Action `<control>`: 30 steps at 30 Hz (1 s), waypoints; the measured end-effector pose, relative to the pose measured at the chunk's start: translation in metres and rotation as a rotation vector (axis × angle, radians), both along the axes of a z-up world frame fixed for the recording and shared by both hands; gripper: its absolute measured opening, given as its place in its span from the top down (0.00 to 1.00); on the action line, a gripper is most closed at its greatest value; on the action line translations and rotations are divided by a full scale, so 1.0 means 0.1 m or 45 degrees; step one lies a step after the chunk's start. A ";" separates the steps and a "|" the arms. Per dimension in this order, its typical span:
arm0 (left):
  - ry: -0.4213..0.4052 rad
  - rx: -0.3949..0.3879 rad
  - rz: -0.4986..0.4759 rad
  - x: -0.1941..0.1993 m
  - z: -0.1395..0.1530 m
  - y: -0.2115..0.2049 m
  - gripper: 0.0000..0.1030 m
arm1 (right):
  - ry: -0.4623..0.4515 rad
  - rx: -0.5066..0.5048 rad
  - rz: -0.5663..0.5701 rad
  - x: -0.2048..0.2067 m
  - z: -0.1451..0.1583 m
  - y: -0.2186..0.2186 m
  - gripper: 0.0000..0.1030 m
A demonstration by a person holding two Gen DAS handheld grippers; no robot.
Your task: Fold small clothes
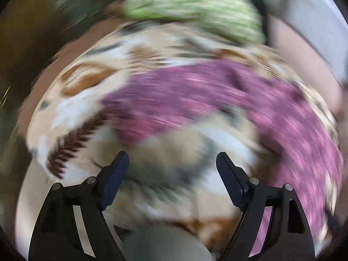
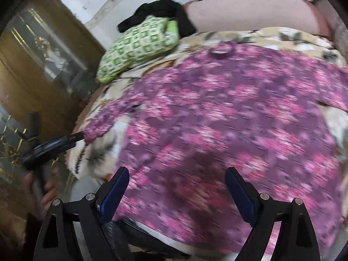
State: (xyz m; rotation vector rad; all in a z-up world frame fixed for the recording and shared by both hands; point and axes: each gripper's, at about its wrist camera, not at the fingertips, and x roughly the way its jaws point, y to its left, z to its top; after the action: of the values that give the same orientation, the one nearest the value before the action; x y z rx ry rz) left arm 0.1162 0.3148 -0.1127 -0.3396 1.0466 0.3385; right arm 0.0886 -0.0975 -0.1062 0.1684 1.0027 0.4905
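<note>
A purple top with pink flowers (image 2: 217, 113) lies spread flat on a beige floral bedspread (image 2: 282, 37), collar at the far side. It also shows blurred in the left wrist view (image 1: 206, 91). My right gripper (image 2: 177, 171) is open and empty above the top's near hem. My left gripper (image 1: 173, 154) is open and empty over the bedspread (image 1: 91, 100), near the top's left sleeve. In the right wrist view the left gripper (image 2: 80, 136) reaches in from the left toward that sleeve's tip (image 2: 95, 128).
A green and white checked folded garment (image 2: 139, 45) lies at the far left of the bed, also in the left wrist view (image 1: 195, 6). A black cloth (image 2: 161, 10) lies behind it. A wooden cabinet with glass (image 2: 39, 61) stands left of the bed.
</note>
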 end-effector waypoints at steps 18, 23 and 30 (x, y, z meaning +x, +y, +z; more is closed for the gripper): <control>-0.093 0.038 0.167 0.40 -0.05 0.47 0.89 | 0.040 0.003 0.132 0.38 -0.02 0.70 0.15; -0.327 0.144 0.101 0.35 0.72 0.20 0.96 | 0.050 0.026 0.086 0.44 0.03 0.57 0.15; -0.447 0.266 -0.200 0.34 1.42 -0.50 0.97 | 0.027 0.081 0.009 0.41 0.14 0.26 0.15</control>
State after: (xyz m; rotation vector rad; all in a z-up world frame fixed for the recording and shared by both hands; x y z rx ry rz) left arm 0.1506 0.2645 0.0297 -0.1204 0.6811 0.2335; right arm 0.1296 -0.0716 -0.0919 0.2278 1.0090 0.5283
